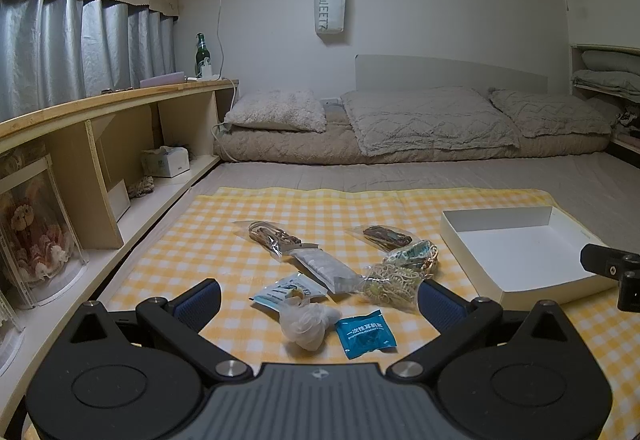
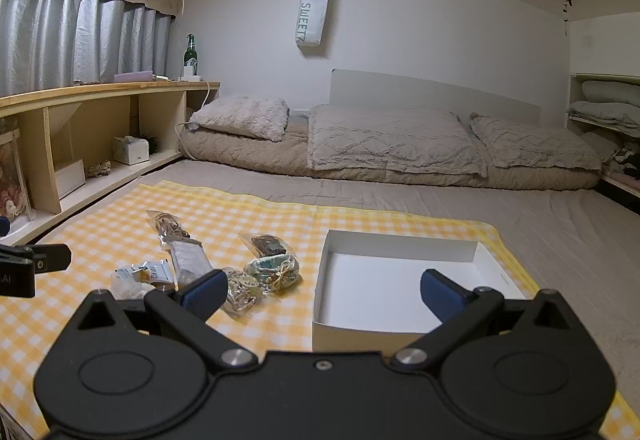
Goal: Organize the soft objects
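Observation:
Several small soft packets lie on a yellow checked cloth (image 1: 224, 240): a blue sachet (image 1: 366, 334), a white crumpled bag (image 1: 306, 322), a light blue packet (image 1: 290, 292), a white pouch (image 1: 328, 268), a bag of rubber bands (image 1: 390, 286), a patterned pouch (image 1: 412, 254) and two clear bags of brown cords (image 1: 268, 234) (image 1: 386, 236). My left gripper (image 1: 318, 304) hovers open just above the nearest packets, holding nothing. An empty white box (image 2: 400, 288) sits on the right; my right gripper (image 2: 322, 292) stands open over its near left wall.
A wooden shelf unit (image 1: 120, 120) with a tissue box (image 1: 166, 160) runs along the left. Pillows and a folded quilt (image 1: 420, 120) lie at the back of the mattress. A green bottle (image 1: 202, 54) stands on the shelf top.

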`<control>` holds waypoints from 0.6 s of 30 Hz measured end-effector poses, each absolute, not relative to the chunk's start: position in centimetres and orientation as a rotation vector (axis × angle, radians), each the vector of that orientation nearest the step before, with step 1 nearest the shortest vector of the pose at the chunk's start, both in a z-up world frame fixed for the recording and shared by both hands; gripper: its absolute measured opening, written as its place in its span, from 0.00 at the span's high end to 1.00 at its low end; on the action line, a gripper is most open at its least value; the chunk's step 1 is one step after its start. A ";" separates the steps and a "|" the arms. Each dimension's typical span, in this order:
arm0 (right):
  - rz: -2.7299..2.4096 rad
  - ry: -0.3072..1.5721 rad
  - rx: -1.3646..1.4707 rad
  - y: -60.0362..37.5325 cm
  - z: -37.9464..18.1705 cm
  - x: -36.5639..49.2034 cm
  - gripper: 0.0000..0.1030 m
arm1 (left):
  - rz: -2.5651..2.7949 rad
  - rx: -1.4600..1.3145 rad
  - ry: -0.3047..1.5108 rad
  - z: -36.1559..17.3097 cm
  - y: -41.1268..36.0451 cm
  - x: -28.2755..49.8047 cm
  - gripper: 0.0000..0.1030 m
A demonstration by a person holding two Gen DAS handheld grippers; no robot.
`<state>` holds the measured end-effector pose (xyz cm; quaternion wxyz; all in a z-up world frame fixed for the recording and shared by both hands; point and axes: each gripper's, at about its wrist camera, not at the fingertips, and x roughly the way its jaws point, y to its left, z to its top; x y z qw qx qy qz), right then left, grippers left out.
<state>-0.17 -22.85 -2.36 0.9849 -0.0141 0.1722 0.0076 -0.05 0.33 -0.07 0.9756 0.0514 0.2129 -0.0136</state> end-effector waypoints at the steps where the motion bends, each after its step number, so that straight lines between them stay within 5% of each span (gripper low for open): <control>1: 0.015 0.347 -0.029 -22.8 -2.3 -0.2 0.00 | -0.027 0.104 0.429 -0.1 0.3 0.0 0.00; 18: 0.008 0.352 -0.031 -22.6 -2.3 -0.2 0.00 | -0.028 0.101 0.431 -0.1 0.4 0.0 0.00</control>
